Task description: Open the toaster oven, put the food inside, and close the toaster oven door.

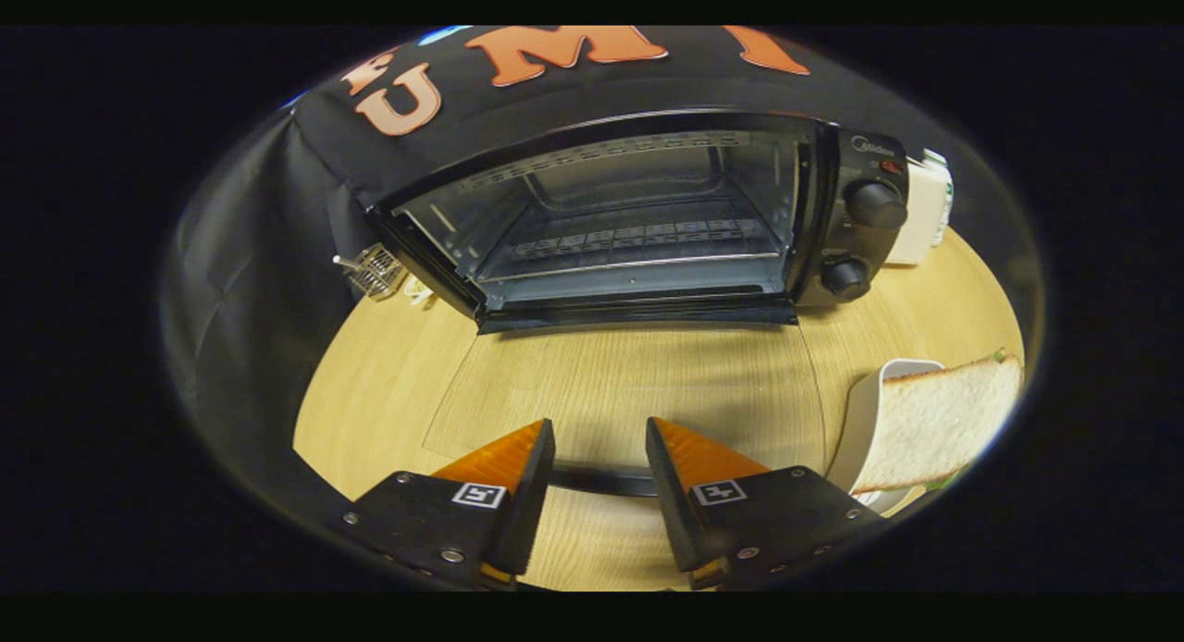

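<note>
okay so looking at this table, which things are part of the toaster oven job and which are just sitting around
Part of the job:
black toaster oven, its glass door folded down flat
slice of white bread on a white plate
gripper, fingers open around the dark door handle

Just lying about:
small wire rack left of the oven
white box behind the oven's knobs

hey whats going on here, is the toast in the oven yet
Not yet. A person is working a handheld gripper at a toaster oven on a wooden table. The oven's glass door is already folded down flat, and the rack inside looks bare. The gripper's fingers are open, with the door's handle lying between them. The slice of bread sits on a white plate off to the right of the fingers, untouched.
</note>
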A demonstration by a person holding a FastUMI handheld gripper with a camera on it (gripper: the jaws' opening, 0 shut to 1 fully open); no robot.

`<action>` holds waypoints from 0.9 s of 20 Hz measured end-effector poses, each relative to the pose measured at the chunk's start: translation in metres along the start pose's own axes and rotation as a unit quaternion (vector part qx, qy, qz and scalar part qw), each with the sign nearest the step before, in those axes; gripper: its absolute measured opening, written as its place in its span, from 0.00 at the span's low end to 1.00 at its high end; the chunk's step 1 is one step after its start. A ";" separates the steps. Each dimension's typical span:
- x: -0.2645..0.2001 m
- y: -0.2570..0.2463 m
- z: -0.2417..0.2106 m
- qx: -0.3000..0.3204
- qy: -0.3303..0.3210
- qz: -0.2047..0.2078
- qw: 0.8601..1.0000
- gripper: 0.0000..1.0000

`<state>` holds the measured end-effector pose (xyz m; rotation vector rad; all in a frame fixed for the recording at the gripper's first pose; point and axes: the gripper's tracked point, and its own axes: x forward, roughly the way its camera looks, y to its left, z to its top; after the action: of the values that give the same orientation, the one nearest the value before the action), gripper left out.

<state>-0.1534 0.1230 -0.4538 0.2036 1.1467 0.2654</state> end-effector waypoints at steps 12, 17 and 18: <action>-0.150 -0.132 0.071 -0.004 -0.142 -0.097 0.985 0.97; -0.149 -0.208 0.052 0.029 -0.110 -0.152 0.982 0.99; -0.140 -0.216 0.044 0.044 -0.097 -0.153 0.982 0.99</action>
<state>-0.1444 -0.1269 -0.3781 0.1256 0.9797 -0.0776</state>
